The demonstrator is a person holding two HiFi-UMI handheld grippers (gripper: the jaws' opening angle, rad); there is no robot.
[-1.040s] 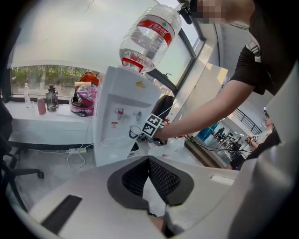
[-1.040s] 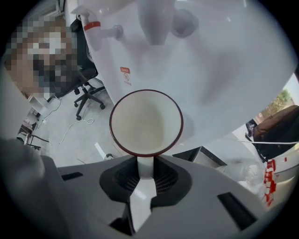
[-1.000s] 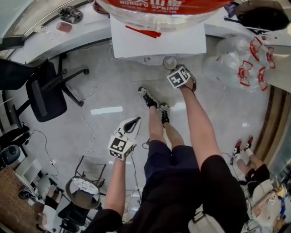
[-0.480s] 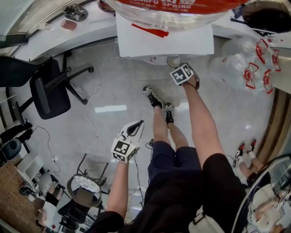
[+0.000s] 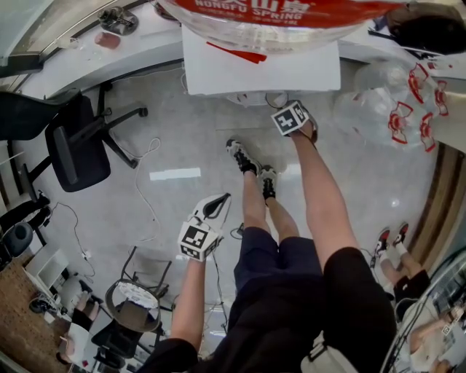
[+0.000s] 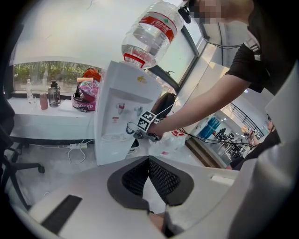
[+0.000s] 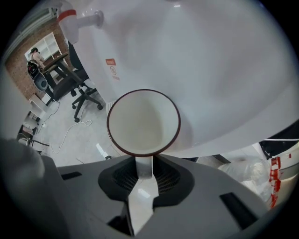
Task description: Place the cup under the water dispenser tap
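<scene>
2 jaws of the right hand-held gripper (image 7: 144, 164), just opening, loosely flank the cup (image 7: 142, 122) handle at the water dispenser (image 7: 215, 70); left hand-held gripper (image 6: 149, 161) closed.

The cup (image 7: 143, 122) is just before the front of the water dispenser (image 5: 262, 69), lower than its tap (image 7: 81, 21). The water bottle (image 5: 277, 14) sits on the dispenser's top. To my left an office chair (image 5: 73, 146) stands before the desk (image 5: 87, 55). Plastic bags (image 5: 378, 95) lie right of the dispenser.
</scene>
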